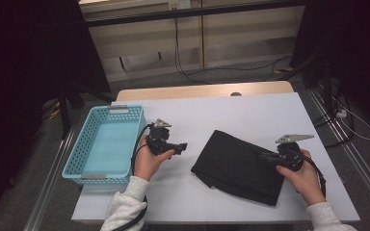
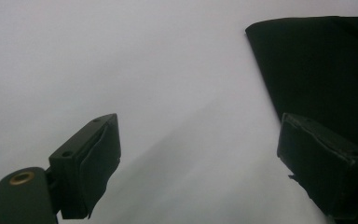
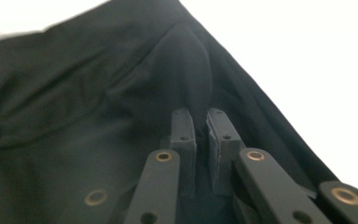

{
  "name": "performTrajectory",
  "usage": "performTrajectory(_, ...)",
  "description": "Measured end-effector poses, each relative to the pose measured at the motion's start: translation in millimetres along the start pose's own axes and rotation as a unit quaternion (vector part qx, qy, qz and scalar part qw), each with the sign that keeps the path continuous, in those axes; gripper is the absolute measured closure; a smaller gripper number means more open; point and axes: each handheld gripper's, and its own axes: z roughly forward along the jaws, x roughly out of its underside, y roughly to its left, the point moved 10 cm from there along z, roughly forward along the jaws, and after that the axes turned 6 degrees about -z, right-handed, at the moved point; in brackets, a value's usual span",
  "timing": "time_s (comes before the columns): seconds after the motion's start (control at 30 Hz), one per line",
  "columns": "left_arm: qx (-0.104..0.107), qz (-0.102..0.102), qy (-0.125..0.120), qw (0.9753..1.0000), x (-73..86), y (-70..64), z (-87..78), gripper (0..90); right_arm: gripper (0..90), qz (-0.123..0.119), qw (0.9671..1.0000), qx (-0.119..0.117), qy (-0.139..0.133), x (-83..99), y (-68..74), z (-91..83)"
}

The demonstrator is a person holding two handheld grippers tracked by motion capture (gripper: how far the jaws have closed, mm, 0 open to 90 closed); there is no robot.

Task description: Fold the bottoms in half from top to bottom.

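White counter [image 1: 221, 113] wide open at twelve o'clock; black cloth [image 1: 236, 166] lies centre-right, right claw [image 1: 265, 156] pinched on its three o'clock edge, left claw [image 1: 183, 147] gaping empty beside the basket [image 1: 84, 144].

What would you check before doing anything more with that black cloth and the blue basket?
1. Right gripper pinching a fold of the black cloth: ok.
2. Left gripper open, nothing between its fingers: ok.
3. Left gripper on the cloth's edge: not ok, it is short of it, over bare white table.
4. Blue basket empty and upright: ok.
5. Cloth folded flat: cannot tell, layers look uneven.
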Motion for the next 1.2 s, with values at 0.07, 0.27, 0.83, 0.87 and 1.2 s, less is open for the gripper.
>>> performTrajectory(0.07, -0.001, 0.0, -0.001, 1.0, -0.4, 0.5, -0.4, 13.2, 83.5, 0.001, 0.9999, -0.003, -0.011, -4.4, 1.5, -5.8)
performTrajectory(0.27, 0.002, -0.002, -0.002, 1.0, -1.0, -0.6, -1.7, 13.2, 84.3, 0.002, 0.9998, 0.002, -0.021, -6.0, 2.4, -22.4)
performTrajectory(0.83, 0.012, -0.005, 0.001, 0.9999, 1.9, -9.7, -2.4, 12.6, 55.4, -0.022, 0.9988, 0.037, -0.026, 4.6, -7.2, -29.5)
performTrajectory(0.87, 0.013, -0.004, 0.002, 0.9999, 2.4, -11.4, -2.7, 12.4, 50.6, -0.025, 0.9984, 0.04, -0.03, 2.9, -7.3, -30.3)
performTrajectory(1.2, 0.041, 0.003, 0.019, 0.999, 14.2, -36.9, 2.2, 11.3, 26.6, -0.024, 0.9976, 0.054, -0.036, 0.0, -9.0, -29.3)
